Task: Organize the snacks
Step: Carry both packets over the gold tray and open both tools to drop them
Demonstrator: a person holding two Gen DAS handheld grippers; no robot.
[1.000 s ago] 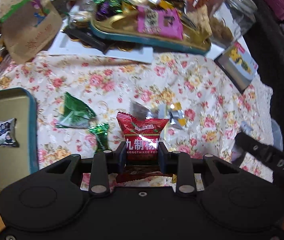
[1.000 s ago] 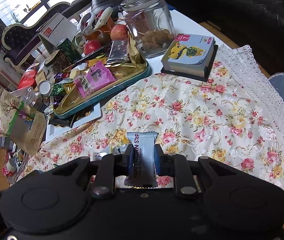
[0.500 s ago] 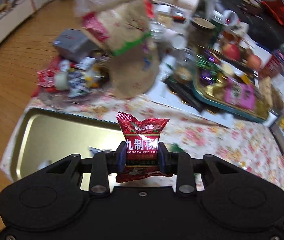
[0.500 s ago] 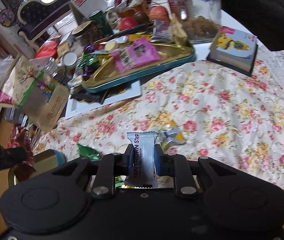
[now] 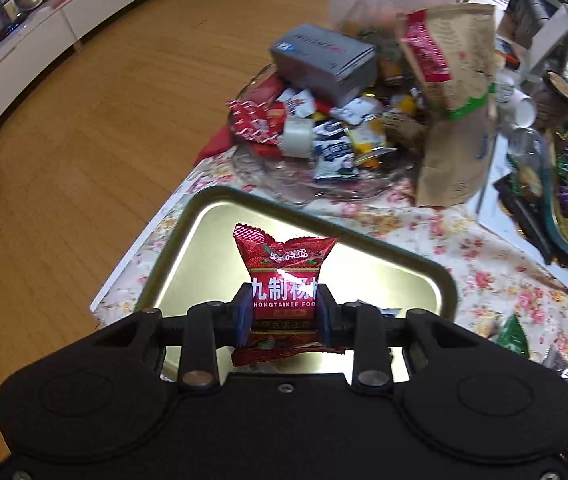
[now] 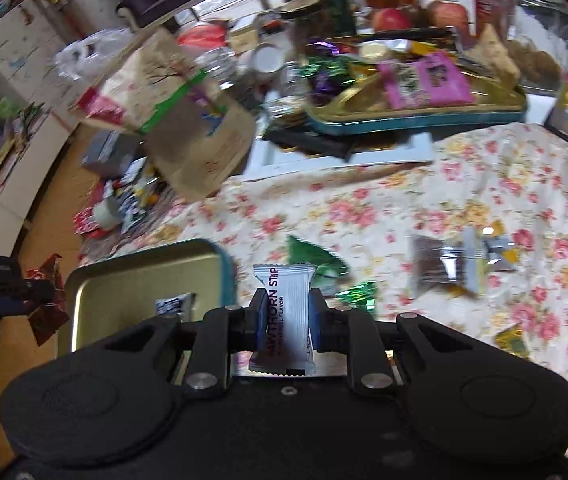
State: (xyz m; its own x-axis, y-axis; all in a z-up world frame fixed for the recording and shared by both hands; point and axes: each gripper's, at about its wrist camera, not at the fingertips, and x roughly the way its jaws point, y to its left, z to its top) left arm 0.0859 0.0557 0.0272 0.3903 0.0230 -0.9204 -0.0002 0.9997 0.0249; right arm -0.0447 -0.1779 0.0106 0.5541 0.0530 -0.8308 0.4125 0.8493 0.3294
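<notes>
My left gripper (image 5: 284,312) is shut on a red snack packet (image 5: 284,276) and holds it above the gold tray (image 5: 212,232) with the teal rim. My right gripper (image 6: 284,320) is shut on a white hawthorn strip packet (image 6: 285,312), just right of the same tray (image 6: 124,280), which holds a small blue-white packet (image 6: 174,305). The left gripper with its red packet (image 6: 48,308) shows at the left edge of the right wrist view. Green wrappers (image 6: 315,258) and silver and yellow wrappers (image 6: 463,264) lie loose on the floral cloth.
A glass dish heaped with packets and a grey box (image 5: 323,60) stands beyond the tray, next to a brown paper bag (image 5: 455,120). A second full tray (image 6: 415,92), a glass jar (image 6: 539,36) and apples stand at the back. The table edge and wood floor (image 5: 84,140) lie left.
My left gripper has swung left from the cloth to above the gold tray, carrying the red packet. My right gripper has moved left toward the tray with the white packet.
</notes>
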